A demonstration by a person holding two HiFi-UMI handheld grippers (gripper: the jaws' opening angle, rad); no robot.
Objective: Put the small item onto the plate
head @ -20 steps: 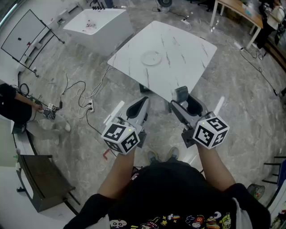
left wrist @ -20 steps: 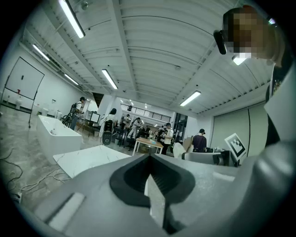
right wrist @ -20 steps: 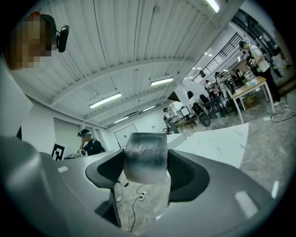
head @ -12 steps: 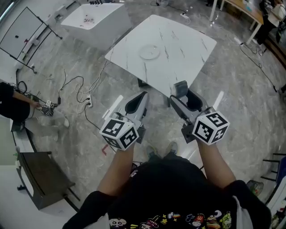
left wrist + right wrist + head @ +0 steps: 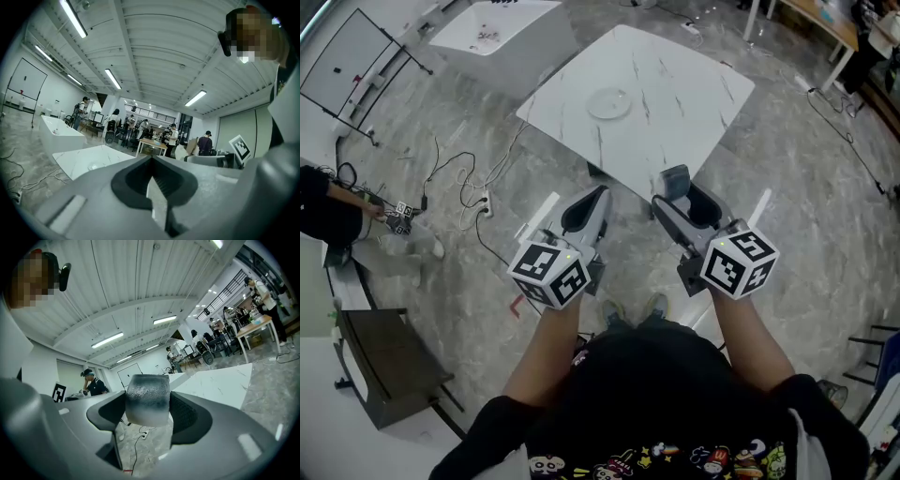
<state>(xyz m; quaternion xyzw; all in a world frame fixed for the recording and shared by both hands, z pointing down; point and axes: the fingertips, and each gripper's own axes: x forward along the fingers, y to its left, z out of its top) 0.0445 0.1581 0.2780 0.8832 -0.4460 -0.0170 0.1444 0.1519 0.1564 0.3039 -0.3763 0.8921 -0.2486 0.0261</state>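
Right claw point(image 5: 146, 414) clamps grey block point(image 5: 147, 394); plate point(image 5: 609, 103) well apart.

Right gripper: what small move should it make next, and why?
Probably carry the right gripper forward toward the plate: its jaws clamp the small grey item, while the plate lies well ahead on the white table.

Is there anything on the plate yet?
Empty. The plate on the white table looks bare; the grey item is clamped in the right gripper.
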